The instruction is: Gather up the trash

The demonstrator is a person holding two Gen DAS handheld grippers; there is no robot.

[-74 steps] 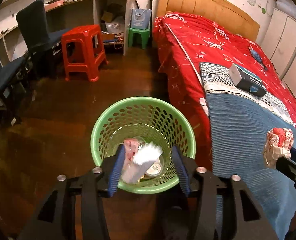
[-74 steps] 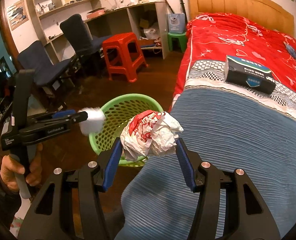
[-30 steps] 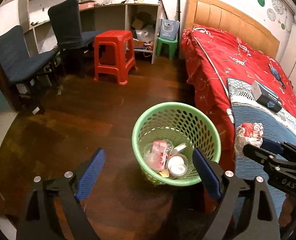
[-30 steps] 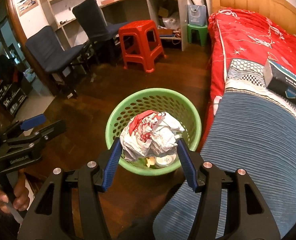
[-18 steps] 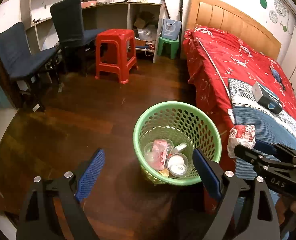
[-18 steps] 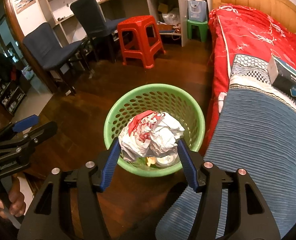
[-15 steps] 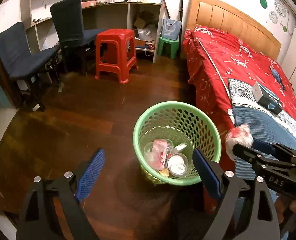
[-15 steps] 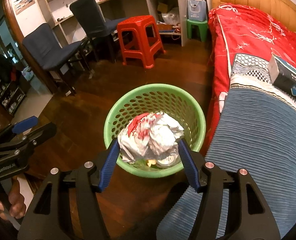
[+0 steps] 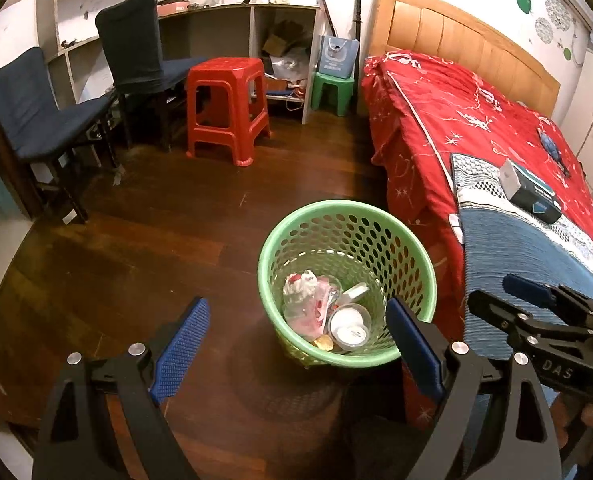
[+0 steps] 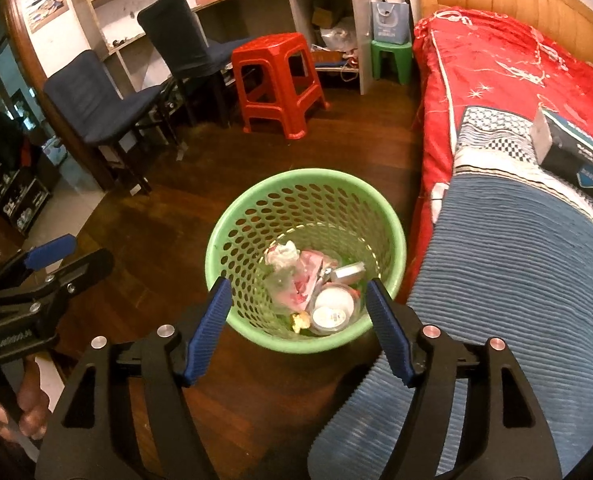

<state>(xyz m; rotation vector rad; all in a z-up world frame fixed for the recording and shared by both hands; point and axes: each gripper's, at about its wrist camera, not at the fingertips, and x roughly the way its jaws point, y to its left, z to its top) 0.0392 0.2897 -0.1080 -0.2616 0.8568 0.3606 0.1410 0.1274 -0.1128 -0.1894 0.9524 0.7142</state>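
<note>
Both the left hand-held gripper (image 9: 298, 344) and right hand-held gripper (image 10: 298, 322) gape wide and empty above the green perforated plastic basket (image 10: 236, 220) of crumpled wrappers (image 10: 282, 256); next, seek remaining trash.

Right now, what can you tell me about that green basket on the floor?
The green basket is a round, light green plastic bin, its wall pierced all over with oval holes under a smooth rim. It stands upright on the dark wooden floor close beside the bed. Inside lie a crumpled white and red wrapper, pink packaging and round white lids. Both grippers are open and do not touch it.
</note>
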